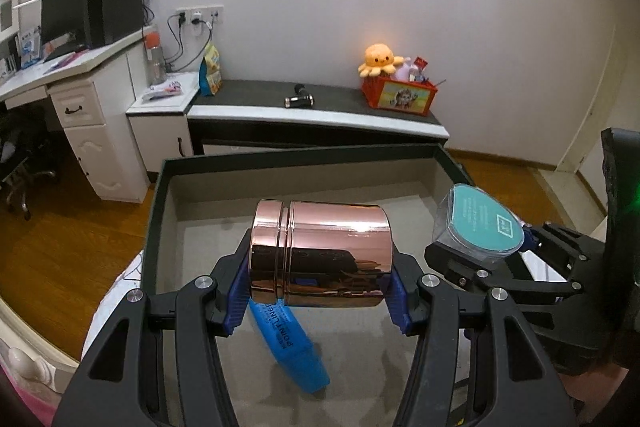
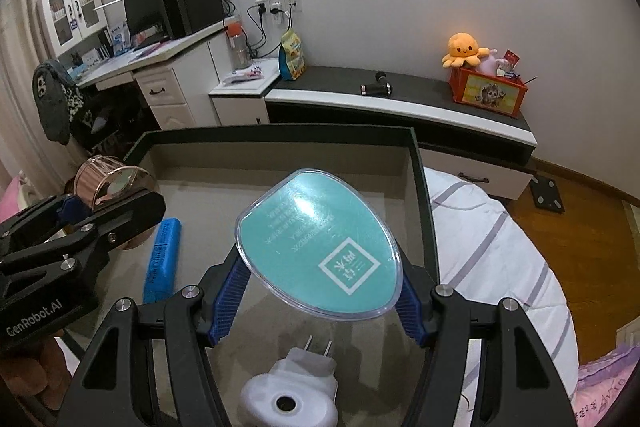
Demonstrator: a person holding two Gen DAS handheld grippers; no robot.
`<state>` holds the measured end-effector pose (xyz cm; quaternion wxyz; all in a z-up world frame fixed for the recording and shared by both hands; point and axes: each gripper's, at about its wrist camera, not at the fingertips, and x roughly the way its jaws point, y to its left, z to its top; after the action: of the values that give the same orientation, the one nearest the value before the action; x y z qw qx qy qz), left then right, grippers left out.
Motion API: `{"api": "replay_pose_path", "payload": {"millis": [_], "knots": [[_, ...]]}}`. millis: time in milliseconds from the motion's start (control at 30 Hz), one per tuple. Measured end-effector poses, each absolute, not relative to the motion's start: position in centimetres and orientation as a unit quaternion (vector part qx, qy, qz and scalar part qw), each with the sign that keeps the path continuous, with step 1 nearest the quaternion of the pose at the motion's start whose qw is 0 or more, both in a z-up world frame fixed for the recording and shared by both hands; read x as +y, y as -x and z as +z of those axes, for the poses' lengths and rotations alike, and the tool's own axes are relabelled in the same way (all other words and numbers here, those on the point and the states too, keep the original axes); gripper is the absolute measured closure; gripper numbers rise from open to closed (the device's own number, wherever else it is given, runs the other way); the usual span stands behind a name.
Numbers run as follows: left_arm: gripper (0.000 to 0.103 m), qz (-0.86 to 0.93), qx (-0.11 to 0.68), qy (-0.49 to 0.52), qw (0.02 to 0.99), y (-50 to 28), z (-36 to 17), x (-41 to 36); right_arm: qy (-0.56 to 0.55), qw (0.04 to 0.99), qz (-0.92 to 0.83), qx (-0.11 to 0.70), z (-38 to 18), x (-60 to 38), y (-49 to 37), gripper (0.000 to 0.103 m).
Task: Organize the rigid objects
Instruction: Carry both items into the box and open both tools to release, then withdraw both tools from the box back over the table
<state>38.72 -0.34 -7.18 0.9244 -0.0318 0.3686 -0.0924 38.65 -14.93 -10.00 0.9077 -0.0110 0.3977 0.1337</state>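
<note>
Shiny rose-gold cylindrical metal canister (image 1: 320, 253): held crosswise in the left gripper (image 1: 318, 283), blue-padded fingers (image 1: 236, 301) clamped on its two flat ends, long axis running left to right across the grip. Position: in the air above the dark-rimmed, grey-lined shallow box (image 1: 160, 195), over its near left part. The coming move seems to be a straight lowering; the canister, lying on its side, may roll once released.

Teal egg-shaped flat case with clear plastic rim (image 2: 320, 247): gripped at its narrower lower edge by the right gripper (image 2: 320, 297), fingers (image 2: 230, 291) closed on either side; broad face tilted up toward the camera. Position: above the box's centre-right, just beside the canister, the two apart.

Blue rectangular plastic case with printed lettering (image 1: 290, 343): lying on the box floor under the left gripper, long axis running away from the holder. Likely obstruction beneath the canister.

White plastic wall plug with two metal prongs (image 2: 292, 387): on the box floor, near edge, below the right gripper.

Surroundings: striped white bedding (image 2: 492, 247) under the box; low dark-topped surface (image 1: 320, 99) along the wall, well apart.
</note>
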Motion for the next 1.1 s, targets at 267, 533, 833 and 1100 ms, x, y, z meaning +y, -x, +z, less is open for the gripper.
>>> {"api": "replay_pose_path", "payload": {"millis": [267, 533, 833, 1100], "knots": [[0.018, -0.065, 0.365, 0.004, 0.929, -38.6, -6.7, -0.6, 0.016, 0.903, 0.125, 0.410, -10.1, -15.2, -39.0, 0.032], [0.004, -0.054, 0.325, 0.029, 0.944, -34.5, -4.6, 1.3, 0.002, 0.909, 0.117, 0.400, -8.8, -16.0, -36.7, 0.011], [0.000, -0.057, 0.302, 0.050, 0.950, -28.8, -2.2, 2.5, -0.024, 0.922, 0.098, 0.373, -6.8, -17.2, -32.2, 0.011], [0.000, -0.047, 0.283, 0.045, 0.957, -23.9, -0.4, 2.4, -0.040, 0.933, 0.109, 0.339, -4.4, -17.9, -26.8, 0.010]]}}
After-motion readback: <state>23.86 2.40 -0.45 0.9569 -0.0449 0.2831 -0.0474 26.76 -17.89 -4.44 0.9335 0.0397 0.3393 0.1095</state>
